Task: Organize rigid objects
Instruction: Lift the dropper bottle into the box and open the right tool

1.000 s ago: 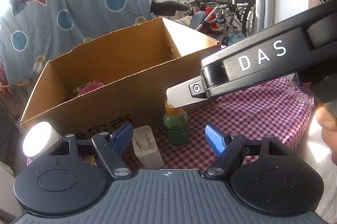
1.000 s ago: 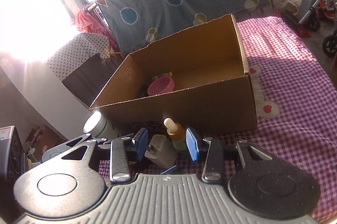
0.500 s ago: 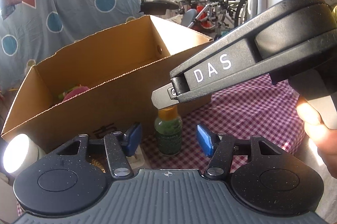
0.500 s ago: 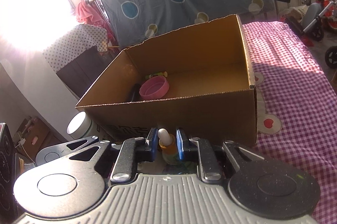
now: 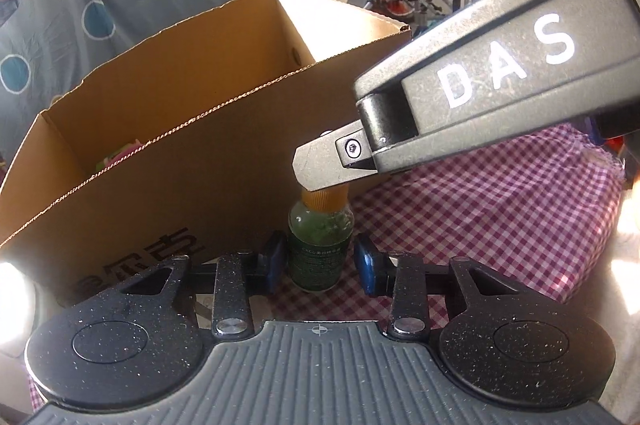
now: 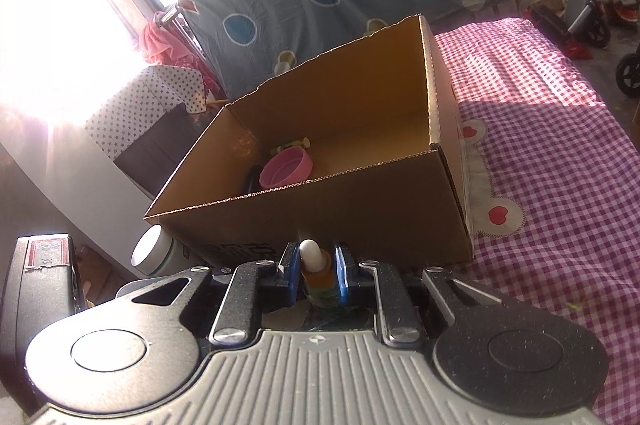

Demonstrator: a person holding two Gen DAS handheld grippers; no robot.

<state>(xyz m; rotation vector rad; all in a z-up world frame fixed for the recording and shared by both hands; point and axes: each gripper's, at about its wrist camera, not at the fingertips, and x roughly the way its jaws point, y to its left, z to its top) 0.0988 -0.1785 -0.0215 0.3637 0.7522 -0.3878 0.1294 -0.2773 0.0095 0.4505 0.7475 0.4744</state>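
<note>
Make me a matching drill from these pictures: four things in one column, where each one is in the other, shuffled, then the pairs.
Things:
1. pink bowl
2. dropper bottle
3. white jar
4. heart patch

Places:
A. on the checked cloth, right of the box
B. inside the cardboard box
C. at the box's near left corner, outside it
D. standing in front of the box, cap pinched by the right tongs

Pairs: 1-B, 2-D, 3-C, 4-A
</note>
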